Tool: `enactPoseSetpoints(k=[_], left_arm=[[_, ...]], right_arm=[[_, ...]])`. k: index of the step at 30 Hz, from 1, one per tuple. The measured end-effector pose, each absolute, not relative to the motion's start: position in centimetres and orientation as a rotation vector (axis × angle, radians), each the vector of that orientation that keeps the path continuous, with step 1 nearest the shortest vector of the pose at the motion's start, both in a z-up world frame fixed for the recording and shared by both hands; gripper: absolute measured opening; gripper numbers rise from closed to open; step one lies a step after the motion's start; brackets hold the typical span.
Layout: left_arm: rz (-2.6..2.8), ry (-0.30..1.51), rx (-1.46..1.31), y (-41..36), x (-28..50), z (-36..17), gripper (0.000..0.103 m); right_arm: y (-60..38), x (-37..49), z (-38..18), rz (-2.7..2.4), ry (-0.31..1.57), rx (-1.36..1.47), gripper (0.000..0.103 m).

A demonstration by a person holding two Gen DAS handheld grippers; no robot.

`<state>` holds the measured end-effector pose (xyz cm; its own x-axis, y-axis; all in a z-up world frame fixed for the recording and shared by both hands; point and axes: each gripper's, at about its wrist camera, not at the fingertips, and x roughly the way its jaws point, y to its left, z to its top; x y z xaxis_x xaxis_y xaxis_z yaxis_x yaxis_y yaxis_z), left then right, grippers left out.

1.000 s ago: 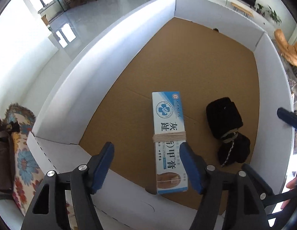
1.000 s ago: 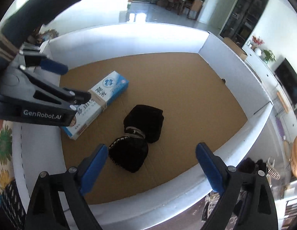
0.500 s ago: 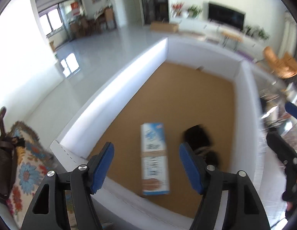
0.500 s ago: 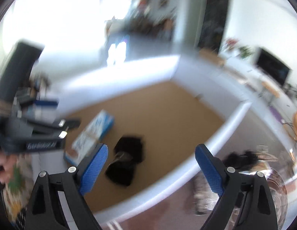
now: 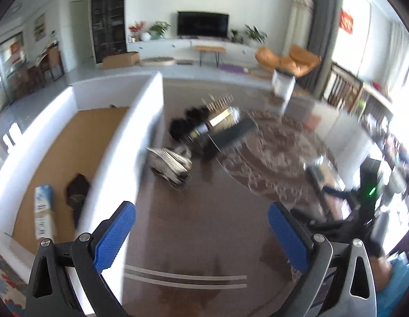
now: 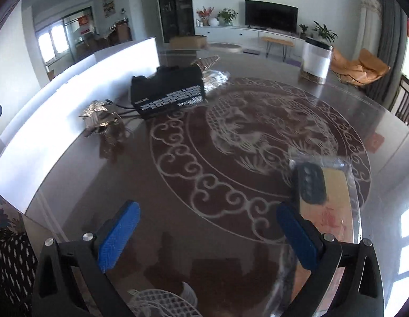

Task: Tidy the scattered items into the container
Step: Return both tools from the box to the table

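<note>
Left gripper (image 5: 201, 233): blue pads spread wide apart, nothing between them; it hangs over bare dark table just beside the container's long white wall.
Right gripper (image 6: 208, 233): blue pads wide apart and empty, over the near part of the table; its right pad is close beside the phone case.
Container (image 5: 120, 142): a wide, shallow box with white walls and a brown cardboard floor, standing along the table's left edge.
In the container: a blue-and-white box (image 5: 43, 215) lies flat at the near end, near the outer wall; just beside it lies a dark cloth bundle (image 5: 77, 192). Both are blurred in the left view.
Table (image 6: 252, 132): dark and glossy, with a pale scroll-and-dragon pattern in a large ring at its middle.
Black box (image 6: 168, 92): black with white print along one long side, lying tilted on the table near the container's wall, at the far left of the ring.
Gold clip (image 6: 101, 117): a shiny, toothed gold piece on the table, just beside the container's wall and nearer than the black box.
Silvery packet (image 6: 215, 78): crinkled and shiny, just behind the black box; detail too small to tell.
Phone case (image 6: 323, 192): tan with a dark camera block, in a clear wrapper, lying toward the table's near right edge.
Jar (image 6: 315, 62): clear with a dark lid, upright at the table's far right edge.
</note>
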<state>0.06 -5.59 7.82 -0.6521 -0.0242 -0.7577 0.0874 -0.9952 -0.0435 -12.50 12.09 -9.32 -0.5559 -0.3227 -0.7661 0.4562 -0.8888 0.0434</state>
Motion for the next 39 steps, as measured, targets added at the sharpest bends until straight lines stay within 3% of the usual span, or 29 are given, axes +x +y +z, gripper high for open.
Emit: enactPoseSetpoints(k=[5, 11, 17, 23, 32, 39], left_arm=[[-2.671, 0.076, 1.458, -2.4, -3.4, 1.1, 0.102], [-2.614, 0.064, 1.477, -1.6, -5.2, -1.1, 0.102], [-2.573, 0.083, 1.511, -1.9, -5.4, -2.7, 0.102], [-2.541, 0.209, 1.503, -3.5, -5.3, -3.3, 0.102], [-2.515, 0.184, 1.497, -3.4, -5.1, -3.2, 0.102], [-2.515, 0.176, 1.495, -3.3, -5.2, -3.2, 0.103]], right_arm=[[13.2, -12.4, -9.8, -2.439, 0.282, 1.158, 0.103], [17.4, -11.0, -8.7, -2.555, 0.315, 1.101, 0.103], [25.4, -9.9, -8.1, -2.754, 0.238, 1.114, 0.103], [31.4, -12.0, -8.3, -2.775, 0.026, 1.277, 0.103], [27.1, -12.0, -9.7, -2.586, -0.065, 1.330, 0.103], [23.8, -12.5, -10.7, -2.551, 0.094, 1.362, 0.103]])
